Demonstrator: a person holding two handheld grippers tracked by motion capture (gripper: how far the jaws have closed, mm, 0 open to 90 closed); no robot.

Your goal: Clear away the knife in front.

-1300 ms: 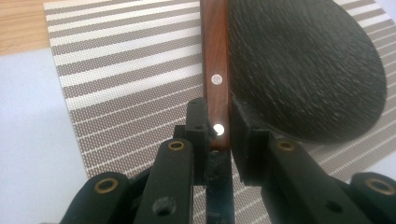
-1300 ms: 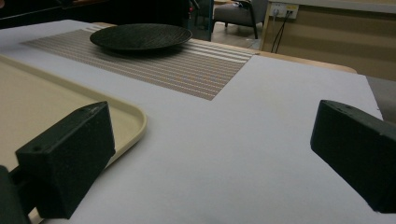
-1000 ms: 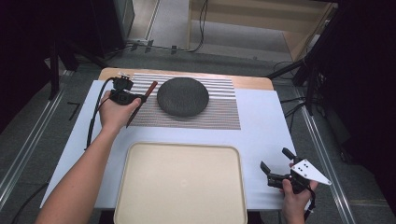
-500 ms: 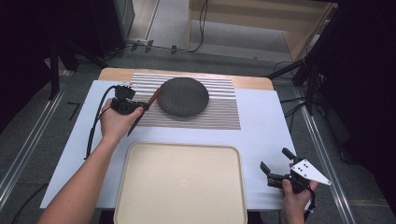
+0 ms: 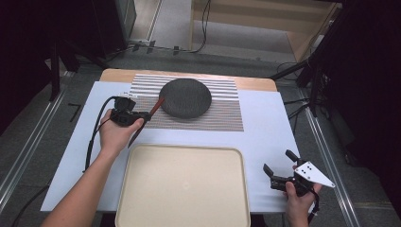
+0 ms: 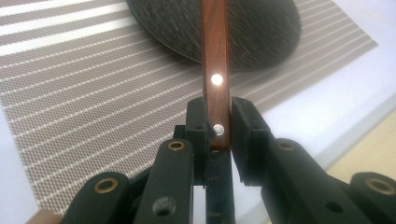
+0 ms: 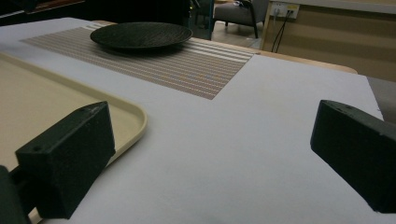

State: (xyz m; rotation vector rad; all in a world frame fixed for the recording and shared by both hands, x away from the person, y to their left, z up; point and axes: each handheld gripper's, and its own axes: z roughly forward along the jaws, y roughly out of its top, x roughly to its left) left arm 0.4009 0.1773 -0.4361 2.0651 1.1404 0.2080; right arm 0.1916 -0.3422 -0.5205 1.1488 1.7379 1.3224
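Two grippers are at work over a table covered in white (image 5: 265, 127). The left gripper (image 5: 127, 116), held in the person's left hand (image 5: 116, 132), sits at the near left edge of a striped placemat (image 5: 222, 111). Its jaws are pressed in tight on a slim reddish-brown wooden handle (image 6: 215, 70) with two bright metal rivets, pinching it just below the lower rivet; in the left gripper view the handle (image 6: 215, 70) runs straight up from between the jaws and crosses over the rim of a dark round plate (image 6: 261, 32). From the high view the handle (image 5: 157, 105) slants up toward the plate (image 5: 185, 98), which rests on the placemat, while a dark slim end of the same utensil pokes out below the hand toward the cream tray (image 5: 182, 189); what kind of utensil it is cannot be told. The right gripper (image 5: 279, 175) is held in the right hand (image 5: 298, 196) at the near right corner of the table, just beside the tray's right rim. Its jaws are spread wide apart with nothing between them, hanging just above the white cover in the right gripper view, with the tray's rounded corner (image 7: 126, 116) at the left and the plate (image 7: 140, 35) far off on the placemat (image 7: 187, 65).
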